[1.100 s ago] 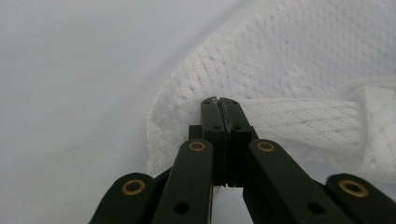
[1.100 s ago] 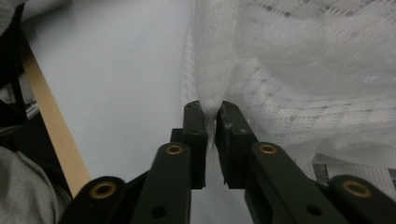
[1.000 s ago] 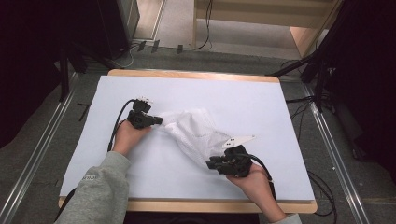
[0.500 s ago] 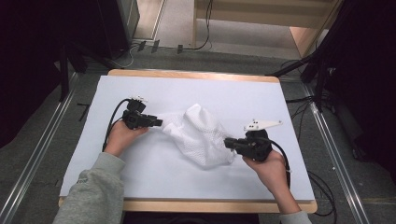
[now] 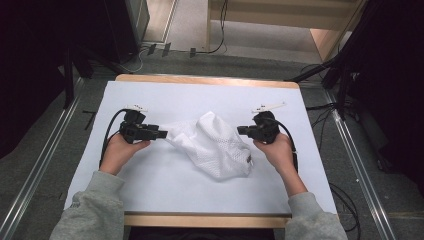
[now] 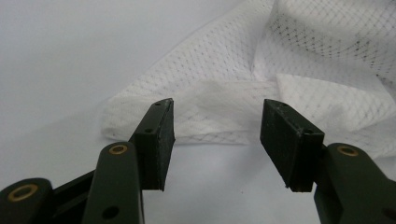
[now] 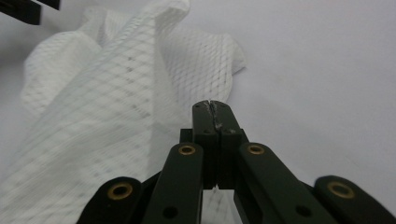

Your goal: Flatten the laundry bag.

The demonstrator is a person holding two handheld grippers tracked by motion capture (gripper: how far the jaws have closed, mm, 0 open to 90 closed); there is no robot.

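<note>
White mesh, soft and rumpled, is what I have in hand: a mesh bag (image 5: 212, 145) lying in a heap near the middle of the white table cover (image 5: 310, 185), between my two grippers. My right gripper (image 5: 241, 130) sits at the bag's right side, and its jaws are pressed fully together with a thin fold of the netting pinched between the pads (image 7: 211, 122); in the right gripper view the mesh rises up and away to the left from that pinch. My left gripper (image 5: 162, 134) is at the bag's left corner, where the fabric tapers out flat on the cover. Its jaws have just been opening and now stand wide apart, with the corner of the mesh (image 6: 219, 102) lying just ahead of the pads, untouched by either one, and nothing gripped between them.
</note>
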